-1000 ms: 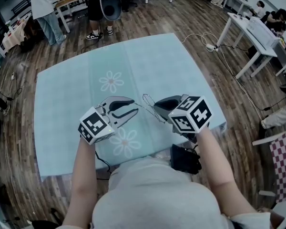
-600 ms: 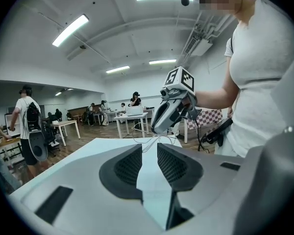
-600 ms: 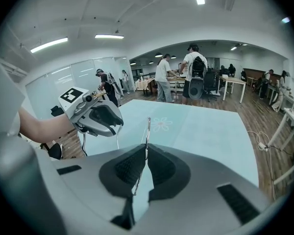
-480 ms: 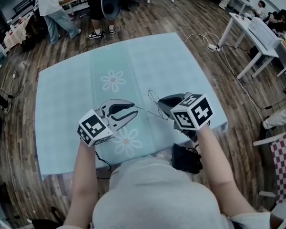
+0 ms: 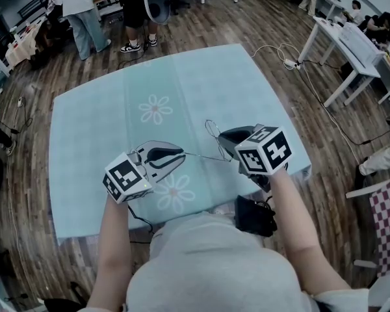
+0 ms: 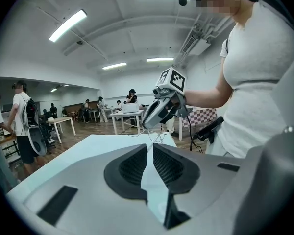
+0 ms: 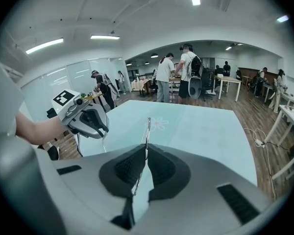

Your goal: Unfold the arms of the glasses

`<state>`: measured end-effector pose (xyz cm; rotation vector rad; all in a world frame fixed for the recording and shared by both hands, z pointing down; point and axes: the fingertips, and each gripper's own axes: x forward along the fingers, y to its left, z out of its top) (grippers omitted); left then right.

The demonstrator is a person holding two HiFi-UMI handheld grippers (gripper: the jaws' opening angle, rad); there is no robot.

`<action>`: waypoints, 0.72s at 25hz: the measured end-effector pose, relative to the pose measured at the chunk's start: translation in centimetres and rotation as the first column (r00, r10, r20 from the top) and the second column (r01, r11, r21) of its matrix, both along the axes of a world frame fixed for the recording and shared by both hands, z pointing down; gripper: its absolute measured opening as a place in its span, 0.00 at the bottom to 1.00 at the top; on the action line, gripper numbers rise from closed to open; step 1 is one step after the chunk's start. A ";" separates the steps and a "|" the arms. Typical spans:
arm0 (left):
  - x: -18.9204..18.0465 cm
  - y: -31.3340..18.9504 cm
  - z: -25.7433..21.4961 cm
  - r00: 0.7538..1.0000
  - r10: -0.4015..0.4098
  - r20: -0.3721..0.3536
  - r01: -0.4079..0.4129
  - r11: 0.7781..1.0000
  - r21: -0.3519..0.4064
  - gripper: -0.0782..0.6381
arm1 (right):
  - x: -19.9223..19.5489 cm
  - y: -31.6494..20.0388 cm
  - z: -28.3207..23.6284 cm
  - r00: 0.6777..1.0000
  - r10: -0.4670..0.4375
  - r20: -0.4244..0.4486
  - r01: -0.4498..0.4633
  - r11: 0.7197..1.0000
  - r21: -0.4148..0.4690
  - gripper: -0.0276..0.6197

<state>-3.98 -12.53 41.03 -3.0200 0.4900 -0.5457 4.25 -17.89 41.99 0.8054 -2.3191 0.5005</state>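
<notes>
Thin wire glasses (image 5: 211, 130) hang above the pale blue tablecloth (image 5: 117, 109), with my right gripper (image 5: 222, 140) shut on the frame. In the right gripper view the wire rim (image 7: 148, 129) stands up out of its closed jaws (image 7: 147, 148). One arm (image 5: 205, 156) stretches left from the frame to my left gripper (image 5: 182, 153). Its jaws are closing around the arm's tip. The left gripper view still shows a narrow gap between the pads (image 6: 150, 146), and the arm runs through it toward the right gripper (image 6: 148, 124).
A daisy print marks the cloth (image 5: 155, 109). A black device (image 5: 252, 216) hangs at my waist near the table's front edge. White tables (image 5: 348, 44) stand to the right, a cable with a power strip (image 5: 286, 62) lies on the floor, and people (image 5: 84, 12) stand beyond the far edge.
The left gripper's jaws have narrowed from wide apart to nearly shut around the arm's tip. That gripper drew slightly left, and the arm now stretches out from the frame. The right gripper barely moved.
</notes>
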 end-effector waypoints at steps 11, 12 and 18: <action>0.3 3.2 1.1 0.996 0.093 -0.012 -0.094 0.992 -0.083 0.15 | 0.6 -0.7 0.0 0.999 0.035 -0.005 -0.035 0.999 -0.005 0.07; 0.4 3.6 1.2 0.995 0.101 -0.010 -0.102 0.991 -0.088 0.15 | 0.6 -0.6 0.0 0.999 0.039 -0.005 -0.039 0.999 -0.005 0.07; 1.0 4.9 1.8 0.993 0.118 0.000 -0.118 0.988 -0.097 0.15 | 1.2 -0.7 0.2 0.998 0.061 0.002 -0.061 0.998 -0.011 0.07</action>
